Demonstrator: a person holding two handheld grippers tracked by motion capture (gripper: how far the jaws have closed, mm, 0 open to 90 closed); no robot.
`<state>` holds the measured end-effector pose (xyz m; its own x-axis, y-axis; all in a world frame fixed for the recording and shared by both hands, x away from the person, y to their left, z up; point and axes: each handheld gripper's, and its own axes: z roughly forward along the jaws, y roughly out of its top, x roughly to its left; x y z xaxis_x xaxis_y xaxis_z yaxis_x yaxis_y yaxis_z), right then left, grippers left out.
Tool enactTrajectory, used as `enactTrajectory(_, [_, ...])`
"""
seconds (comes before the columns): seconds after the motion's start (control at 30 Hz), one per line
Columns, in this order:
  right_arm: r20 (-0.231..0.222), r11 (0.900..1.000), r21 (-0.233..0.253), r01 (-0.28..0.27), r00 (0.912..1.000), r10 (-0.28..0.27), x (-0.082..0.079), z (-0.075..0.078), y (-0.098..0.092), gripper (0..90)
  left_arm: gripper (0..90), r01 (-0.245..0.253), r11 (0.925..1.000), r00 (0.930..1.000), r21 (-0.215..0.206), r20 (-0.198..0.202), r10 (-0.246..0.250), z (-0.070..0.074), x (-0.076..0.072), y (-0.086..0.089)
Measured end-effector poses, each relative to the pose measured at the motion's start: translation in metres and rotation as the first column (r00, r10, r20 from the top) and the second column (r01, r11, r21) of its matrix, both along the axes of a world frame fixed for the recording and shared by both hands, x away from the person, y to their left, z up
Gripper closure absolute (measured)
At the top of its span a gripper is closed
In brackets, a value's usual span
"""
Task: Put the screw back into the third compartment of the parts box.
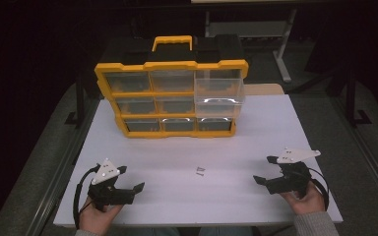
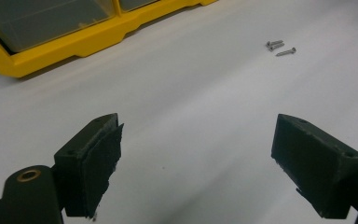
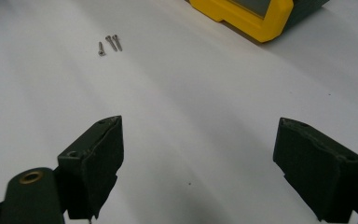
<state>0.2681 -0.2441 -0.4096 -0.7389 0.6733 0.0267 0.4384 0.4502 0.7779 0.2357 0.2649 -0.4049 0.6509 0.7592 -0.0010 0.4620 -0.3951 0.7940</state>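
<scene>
1. Left gripper (image 1: 129, 181) spread wide, holding nothing, low over the near left of the white table (image 1: 187, 147); jaws well apart in its own view too.
2. Right gripper (image 1: 266, 170) likewise spread and empty, over the near right of the table, jaws turned toward the middle.
3. Three small screws (image 1: 200, 171) lying loose on the bare tabletop between both grippers, two touching side by side, the third just beside them; seen again at (image 2: 278, 46) and (image 3: 108, 44).
4. Yellow organizer (image 1: 171, 98) standing upright at the far side, well apart from the screws, top-right clear drawer (image 1: 219, 90) pulled out.
5. Step in hand, by judgement: start of a pick, nothing grasped yet.
6. Next move, likely: reach inward to one screw, come down with jaws straddling it, pinch narrowly; thin and flat on the surface, so easy to miss or nudge.
</scene>
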Motion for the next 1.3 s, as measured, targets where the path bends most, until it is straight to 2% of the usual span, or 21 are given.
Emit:
enactTrajectory(0.03, [-0.003, 1.0, 0.0, 0.002, 1.0, -0.002, 0.0, 0.0, 0.0, 15.1, 15.6, -0.01, 0.9998, 0.9999, -0.016, -0.004, 0.01, -0.001, -0.001, -0.001])
enactTrajectory(0.1, [-0.009, 1.0, -0.002, 0.006, 0.9999, -0.006, 0.0, 0.0, 0.0, 15.1, 15.6, 0.002, 1.0, 1.0, 0.005, 0.0, -0.002, -0.001, -0.001, 0.0])
enactTrajectory(0.33, [-0.001, 1.0, -0.002, 0.001, 1.0, -0.001, -0.001, 0.001, 0.002, 15.0, 15.6, -0.002, 1.0, 1.0, -0.006, 0.007, 0.002, 0.001, -0.003, -0.002])
enactTrajectory(0.37, [-0.003, 1.0, -0.001, 0.002, 1.0, -0.002, -0.001, 0.001, 0.003, 15.0, 15.5, 0.004, 1.0, 1.0, 0.006, 0.006, -0.004, 0.002, -0.003, -0.001])
enactTrajectory(0.53, [-0.008, 1.0, -0.004, -0.007, 0.9999, 0.007, 0.001, 0.001, 0.004, 15.0, 15.6, -0.002, 1.0, 1.0, -0.01, 0.004, 0.002, 0.0, -0.002, -0.002])
enactTrajectory(0.6, [-0.019, 1.0, 0.003, -0.007, 0.9998, 0.007, 0.002, 0.003, 0.004, 15.9, 15.5, 0.007, 0.9999, 1.0, 0.008, 0.005, -0.007, 0.001, -0.002, -0.001])
enactTrajectory(0.7, [-0.021, 1.0, 0.009, -0.017, 0.9996, 0.018, 0.001, 0.007, 0.007, 17.1, 15.6, 0.001, 1.0, 1.0, -0.002, -0.003, -0.001, 0.0, -0.002, -0.002])
enactTrajectory(0.83, [-0.031, 0.999, 0.008, -0.033, 0.999, 0.033, 0.003, 0.01, 0.01, 19.3, 15.6, 0.006, 1.0, 1.0, 0.007, -0.003, -0.006, 0.0, -0.002, -0.001])
enactTrajectory(1.0, [-0.053, 0.997, 0.007, -0.081, 0.9953, 0.081, 0.011, 0.024, 0.026, 24.5, 15.6, 0.007, 1.0, 1.0, 0.006, -0.003, -0.007, 0.0, -0.002, -0.002])
enactTrajectory(1.13, [-0.057, 0.993, -0.02, -0.114, 0.992, 0.113, 0.018, 0.031, 0.04, 28.0, 15.6, 0.02, 0.9997, 0.9998, 0.016, -0.001, -0.02, 0.0, -0.002, -0.002])
enactTrajectory(1.17, [-0.069, 0.99, -0.033, -0.14, 0.9881, 0.138, 0.023, 0.034, 0.05, 31.2, 15.6, 0.021, 0.9996, 0.9998, 0.017, 0.0, -0.021, 0.0, -0.002, -0.002])
enactTrajectory(1.23, [-0.076, 0.987, -0.039, -0.156, 0.9854, 0.153, 0.026, 0.034, 0.056, 32.4, 15.6, 0.025, 0.9995, 0.9997, 0.018, -0.002, -0.024, 0.0, -0.002, -0.001])
enactTrajectory(1.27, [-0.102, 0.981, -0.048, -0.188, 0.978, 0.182, 0.032, 0.033, 0.067, 36.7, 15.5, 0.021, 0.9997, 0.9998, 0.008, -0.004, -0.021, 0.0, -0.002, -0.002])
enactTrajectory(1.3, [-0.109, 0.978, -0.055, -0.199, 0.9752, 0.193, 0.035, 0.031, 0.072, 37.4, 15.6, 0.012, 0.9999, 0.9998, -0.003, -0.014, -0.012, -0.001, -0.003, -0.003])
